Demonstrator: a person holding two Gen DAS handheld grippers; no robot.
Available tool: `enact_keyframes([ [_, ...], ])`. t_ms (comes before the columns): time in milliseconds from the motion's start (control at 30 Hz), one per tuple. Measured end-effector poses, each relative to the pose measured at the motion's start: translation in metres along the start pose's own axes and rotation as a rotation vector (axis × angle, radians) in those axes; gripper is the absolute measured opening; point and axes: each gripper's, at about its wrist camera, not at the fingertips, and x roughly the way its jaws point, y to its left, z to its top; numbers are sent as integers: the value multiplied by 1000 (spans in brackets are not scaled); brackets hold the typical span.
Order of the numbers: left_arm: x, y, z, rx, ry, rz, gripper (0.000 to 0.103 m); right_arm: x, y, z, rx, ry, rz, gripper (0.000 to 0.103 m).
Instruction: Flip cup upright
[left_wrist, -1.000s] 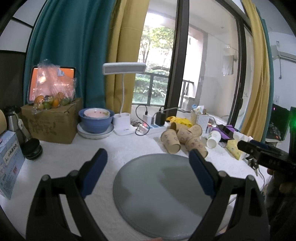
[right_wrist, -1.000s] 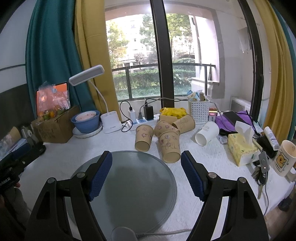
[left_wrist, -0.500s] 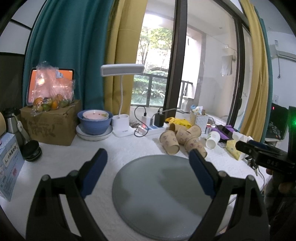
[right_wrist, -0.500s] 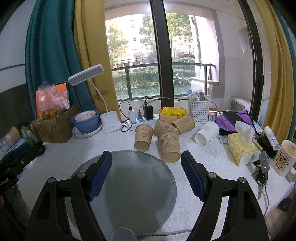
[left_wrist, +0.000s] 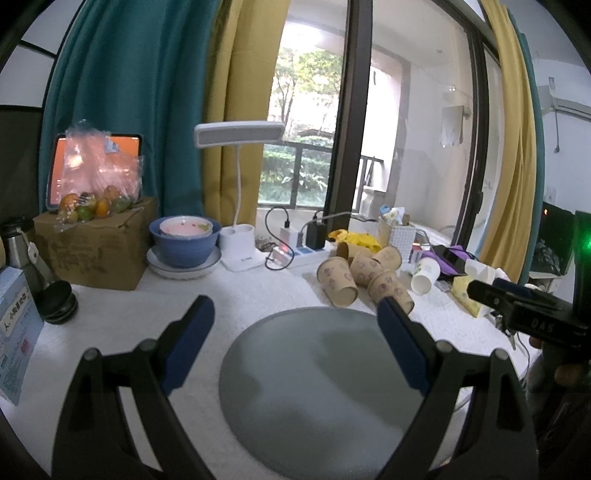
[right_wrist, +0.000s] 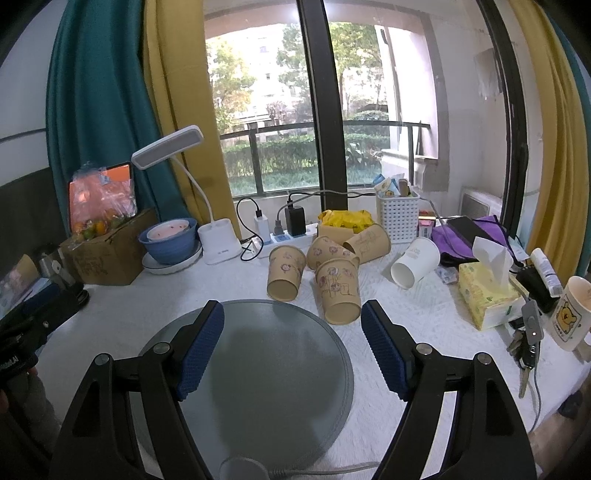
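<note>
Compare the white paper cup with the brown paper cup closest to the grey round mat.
Colour: the white paper cup is plain white with faint print; the brown paper cup is kraft brown with drawings.
Place: the brown one lies at the edge of the grey round mat; the white one lies farther right, near the tissue box.
Shared: both lie on their sides, mouths toward the camera, neither gripped.

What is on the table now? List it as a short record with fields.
left hand-held gripper: open, empty, over the mat
right hand-held gripper: open, empty, over the mat
round grey mat: bare, nearest
brown paper cups: clustered beyond the mat, none upright on its base
white paper cup: on its side, mouth toward camera
tissue box: right of the cups
</note>
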Motion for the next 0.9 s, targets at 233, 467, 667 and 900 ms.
enact_keyframes([
  [233, 23, -4, 6, 25, 47, -17, 91, 19, -14, 6, 25, 25, 0, 79],
  [467, 62, -13, 15, 85, 142, -47, 91, 50, -36, 18, 56, 72, 7, 79],
  [667, 112, -22, 27, 148, 242, -70, 91, 85, -61, 30, 75, 122, 0, 79],
  [900, 178, -44, 42, 228, 354, -115, 91, 134, -91, 44, 109, 183, -9, 79],
])
